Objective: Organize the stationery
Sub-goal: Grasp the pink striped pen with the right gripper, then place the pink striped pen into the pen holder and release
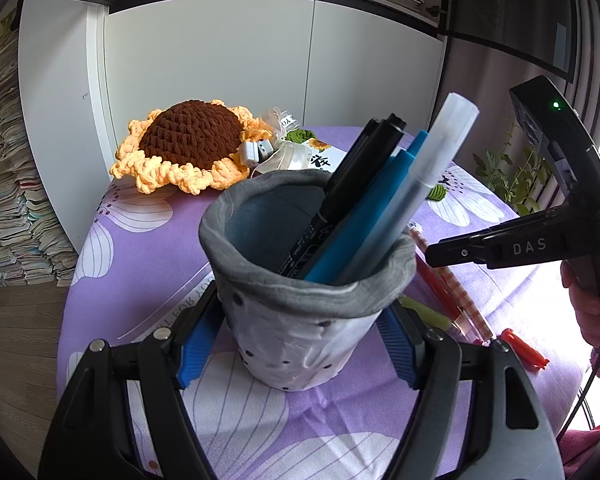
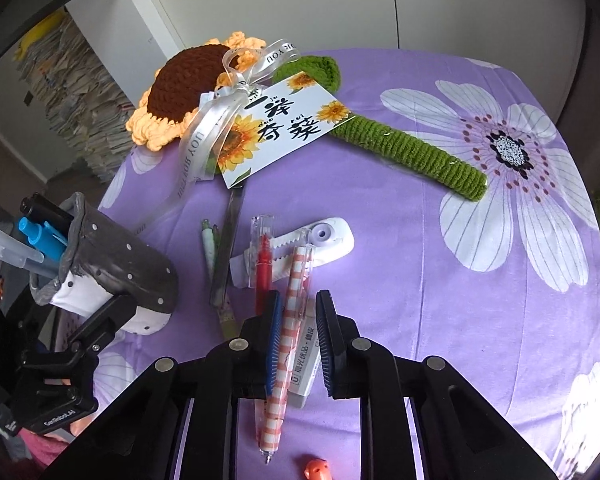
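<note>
Left gripper (image 1: 300,344) level-low, jaws clamping pen pouch (image 1: 300,280); right gripper (image 2: 298,344) pitched steeply down, jaws straddling checked pen (image 2: 288,344), gap visible.

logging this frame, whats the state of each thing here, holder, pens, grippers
pen holder: upright, clamped by the left gripper
three pens: standing in the holder, leaning right
checked pen: flat on the cloth, between the open jaws of the right gripper, not yet pinched
red pen: lying loose
correction tape: lying loose
crochet sunflower: lying flat
</note>
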### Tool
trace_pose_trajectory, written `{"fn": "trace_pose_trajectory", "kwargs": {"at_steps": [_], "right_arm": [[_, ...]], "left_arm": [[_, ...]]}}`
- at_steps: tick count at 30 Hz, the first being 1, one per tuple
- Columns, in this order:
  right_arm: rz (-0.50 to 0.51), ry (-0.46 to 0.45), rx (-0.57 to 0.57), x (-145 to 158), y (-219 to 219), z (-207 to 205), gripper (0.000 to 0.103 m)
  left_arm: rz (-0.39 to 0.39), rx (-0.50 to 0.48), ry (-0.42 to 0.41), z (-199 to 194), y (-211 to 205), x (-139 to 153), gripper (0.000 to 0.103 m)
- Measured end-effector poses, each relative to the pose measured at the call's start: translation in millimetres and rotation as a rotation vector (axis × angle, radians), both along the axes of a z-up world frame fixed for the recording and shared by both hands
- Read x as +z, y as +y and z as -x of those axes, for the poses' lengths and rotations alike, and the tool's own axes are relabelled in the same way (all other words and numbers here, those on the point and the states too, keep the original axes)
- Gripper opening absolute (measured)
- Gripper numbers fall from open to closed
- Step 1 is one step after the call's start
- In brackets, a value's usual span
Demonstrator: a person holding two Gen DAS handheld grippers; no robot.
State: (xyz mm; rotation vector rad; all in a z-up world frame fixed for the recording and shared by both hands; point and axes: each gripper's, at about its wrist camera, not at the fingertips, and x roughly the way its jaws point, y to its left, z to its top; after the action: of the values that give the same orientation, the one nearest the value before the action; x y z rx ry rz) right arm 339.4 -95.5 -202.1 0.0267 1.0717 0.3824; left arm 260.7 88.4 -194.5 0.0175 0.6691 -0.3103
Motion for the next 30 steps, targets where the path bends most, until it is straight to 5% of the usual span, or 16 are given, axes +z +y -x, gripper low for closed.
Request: {"fn": "trace_pose_trajectory", "kwargs": {"at_steps": [14, 17, 23, 30], "right_arm": [[-0.037, 0.085, -0.026, -7.7, 4.1, -34.4, 0.019], [-0.033, 0.074, -0.028, -4.1, 5.2, -33.1, 0.011], [-0.077, -0.019, -0.029, 33.1, -3.2, -12.8, 0.011], [-0.144, -0.229, 0.045, 108.7, 5.3, 34.4, 0.011]], "left_arm": [[0.0, 0.0, 0.0, -0.4, 0.6, 0.2, 0.073], [0.0, 0.0, 0.0, -0.3, 0.6, 0.2, 0.073], [-0.001, 0.0, 0.0, -0.2, 0.4, 0.2, 0.073], [-0.002, 0.0, 0.0, -0.1, 0.5, 0.1, 0.073]]}}
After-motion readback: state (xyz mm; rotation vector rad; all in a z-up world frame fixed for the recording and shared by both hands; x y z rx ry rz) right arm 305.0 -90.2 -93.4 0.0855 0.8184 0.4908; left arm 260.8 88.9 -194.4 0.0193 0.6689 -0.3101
